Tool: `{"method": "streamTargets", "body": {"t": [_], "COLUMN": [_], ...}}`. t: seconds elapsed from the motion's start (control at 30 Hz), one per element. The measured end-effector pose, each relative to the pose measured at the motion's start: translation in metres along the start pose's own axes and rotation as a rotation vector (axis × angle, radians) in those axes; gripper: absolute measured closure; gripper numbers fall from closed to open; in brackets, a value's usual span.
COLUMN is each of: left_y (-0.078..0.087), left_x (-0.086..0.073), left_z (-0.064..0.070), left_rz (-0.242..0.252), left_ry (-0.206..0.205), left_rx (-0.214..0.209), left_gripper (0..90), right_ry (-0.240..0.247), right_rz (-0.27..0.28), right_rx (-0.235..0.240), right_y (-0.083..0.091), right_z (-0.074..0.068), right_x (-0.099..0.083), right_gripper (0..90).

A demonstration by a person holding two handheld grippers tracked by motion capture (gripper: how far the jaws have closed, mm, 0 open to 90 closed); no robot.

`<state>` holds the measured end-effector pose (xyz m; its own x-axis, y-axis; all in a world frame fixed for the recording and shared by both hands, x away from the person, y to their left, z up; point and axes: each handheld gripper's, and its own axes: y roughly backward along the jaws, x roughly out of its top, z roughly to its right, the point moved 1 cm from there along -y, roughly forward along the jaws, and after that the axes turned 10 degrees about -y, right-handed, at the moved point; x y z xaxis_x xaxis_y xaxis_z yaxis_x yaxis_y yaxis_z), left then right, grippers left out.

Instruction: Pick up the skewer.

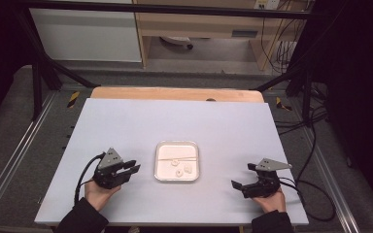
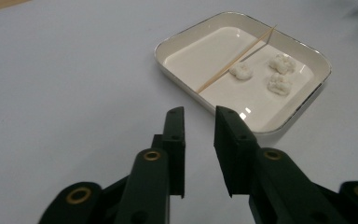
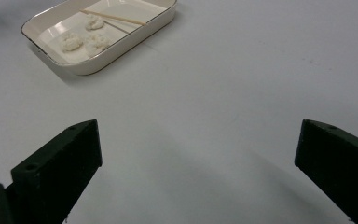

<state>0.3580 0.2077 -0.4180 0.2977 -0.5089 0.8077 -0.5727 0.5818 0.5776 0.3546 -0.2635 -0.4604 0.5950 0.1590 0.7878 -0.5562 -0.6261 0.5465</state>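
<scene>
White tray (image 2: 175, 43) just ahead of left gripper (image 2: 199, 116) fingers, untouched

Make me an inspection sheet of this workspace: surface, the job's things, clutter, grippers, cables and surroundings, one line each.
Surface: pale grey table top on a wooden bench, no marks seen.
Job's things: white rectangular dish at the centre, holding three small white lumps and a thin wooden skewer lying slantwise, one end propped on the rim.
Clutter: nothing seen.
Grippers: left gripper beside the dish, jaws narrowly parted, empty; right gripper farther off, jaws wide apart, empty.
Cables: one black cable trails from the left gripper, another off the table's right edge; more on the floor.
Surroundings: black frame rails, grey carpet, wooden cabinet behind.
</scene>
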Motion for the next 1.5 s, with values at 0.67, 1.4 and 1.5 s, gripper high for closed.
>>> {"method": "streamTargets", "body": {"t": [0.67, 1.4, 1.5], "left_y": [-0.057, -0.105, -0.103], "left_x": [0.033, 0.034, 0.034], "left_z": [0.011, -0.001, 0.002], "left_rz": [-0.050, -0.160, -0.174], "left_ry": [-0.031, -0.050, -0.063], "left_rx": [-0.031, -0.002, -0.013], "left_gripper": [89.7, 89.7, 89.7], "right_ry": [0.012, 0.016, 0.017], "right_rz": [-0.013, -0.017, -0.017], "right_rx": [-0.004, 0.002, 0.002], "right_y": [-0.002, -0.003, -0.003], "right_z": [0.000, 0.000, 0.000], "right_x": [-0.001, -0.001, -0.001], "right_gripper": [1.2, 1.3, 1.3]}}
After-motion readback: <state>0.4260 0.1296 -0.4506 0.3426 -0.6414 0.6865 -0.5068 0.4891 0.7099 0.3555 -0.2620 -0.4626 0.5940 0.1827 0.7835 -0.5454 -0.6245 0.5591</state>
